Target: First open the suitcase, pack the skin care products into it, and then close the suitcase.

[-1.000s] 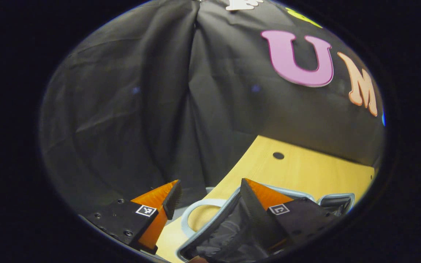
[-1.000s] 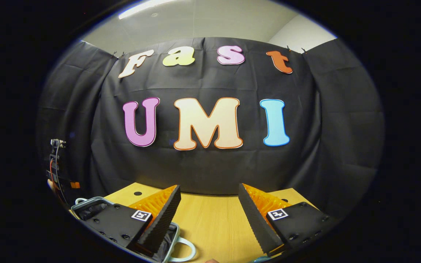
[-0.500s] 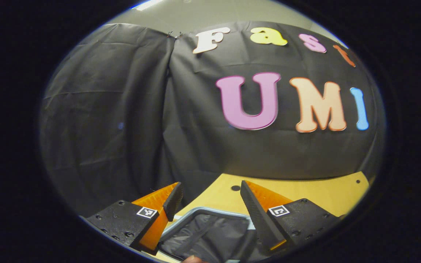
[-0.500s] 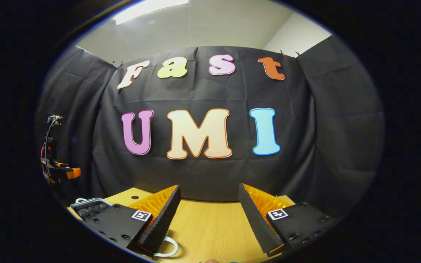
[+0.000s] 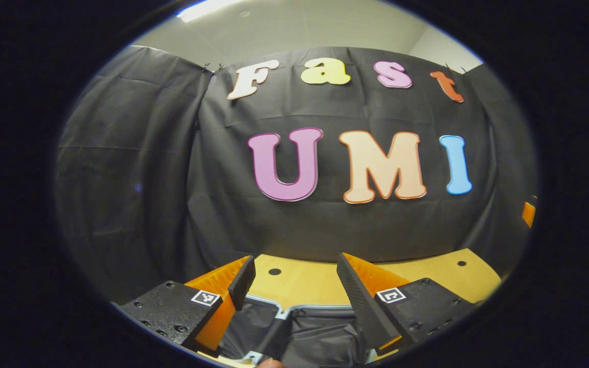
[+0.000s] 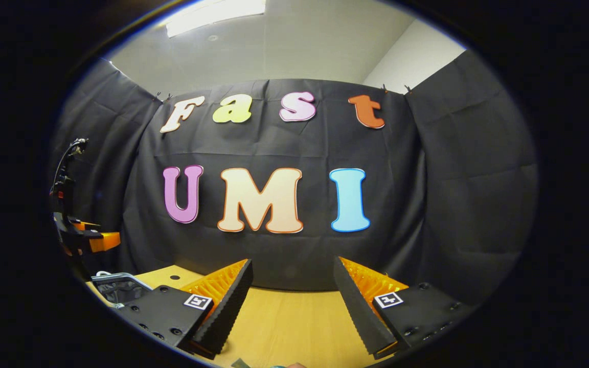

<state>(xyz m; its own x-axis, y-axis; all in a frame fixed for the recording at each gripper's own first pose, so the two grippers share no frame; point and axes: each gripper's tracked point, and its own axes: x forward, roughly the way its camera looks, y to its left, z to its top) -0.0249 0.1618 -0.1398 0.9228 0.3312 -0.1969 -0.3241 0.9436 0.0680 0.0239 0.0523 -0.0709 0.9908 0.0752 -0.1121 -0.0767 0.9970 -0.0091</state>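
Observation:
The suitcase (image 5: 320, 329) lies open on the wooden table (image 5: 304, 281), showing a grey rim and dark lining with a dark strap across it. My left gripper (image 5: 294, 266) hovers above its far edge, fingers spread wide with nothing between them. In the right gripper view the suitcase (image 6: 115, 287) sits at the far left of the table (image 6: 294, 317), and the left gripper (image 6: 87, 239) hangs above it. My right gripper (image 6: 292, 266) is open over bare wood to the suitcase's right. A small greenish item peeks in at the bottom edge (image 6: 241, 363); what it is cannot be told.
The black cloth wall closes off the table at the back and on both sides. Small round holes (image 5: 274, 271) mark the tabletop near its far edge. A piece of the right gripper (image 5: 528, 214) shows at the far right of the left gripper view.
The left gripper has swung right, from the left corner to face the back wall, and now sits over the suitcase's far rim. The right gripper tilted up slightly; the white handle loop left its view.

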